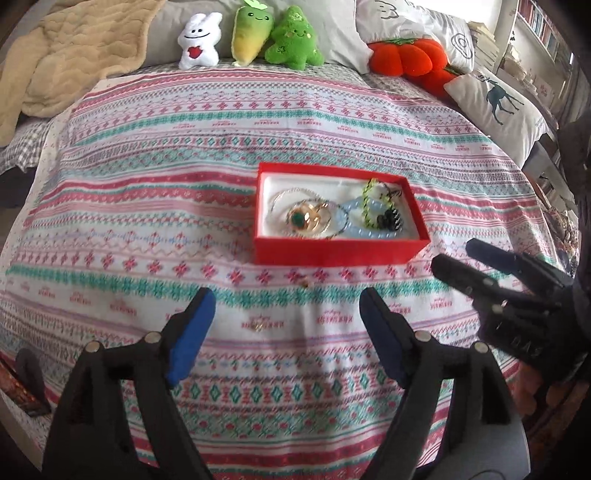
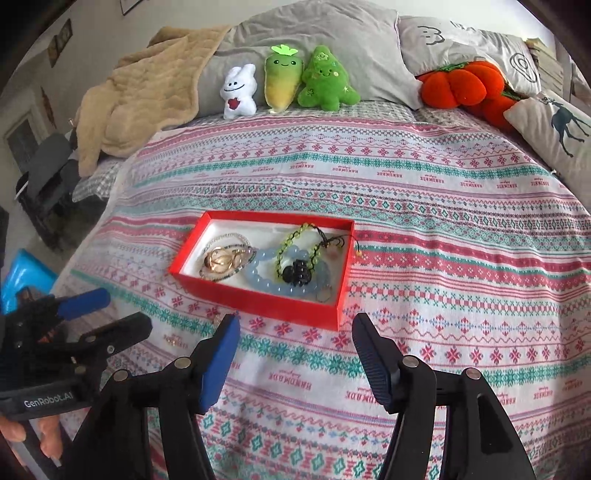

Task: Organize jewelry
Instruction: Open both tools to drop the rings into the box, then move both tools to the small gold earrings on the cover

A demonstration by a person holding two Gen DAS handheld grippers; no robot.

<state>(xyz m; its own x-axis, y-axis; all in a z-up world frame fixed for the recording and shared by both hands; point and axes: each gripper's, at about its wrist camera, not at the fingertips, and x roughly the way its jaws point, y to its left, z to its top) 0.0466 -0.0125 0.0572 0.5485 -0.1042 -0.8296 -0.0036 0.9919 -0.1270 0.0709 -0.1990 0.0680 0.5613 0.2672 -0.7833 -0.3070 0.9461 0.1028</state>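
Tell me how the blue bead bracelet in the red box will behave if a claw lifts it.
The blue bead bracelet would probably sag into a loose loop, since it is strung beads. Its glossy round beads could slip between flat pads. The green cord bracelet and black hair clip lie across it in the red box, so they may well drag along.

jewelry [image 2: 258, 264] in box [image 2: 258, 306], on bedspread [image 2: 443, 221]

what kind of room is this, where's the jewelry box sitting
Most likely a bedroom. The red jewelry box sits on a bed spread with a patterned cloth, with grey pillows and plush toys lined up at the head.
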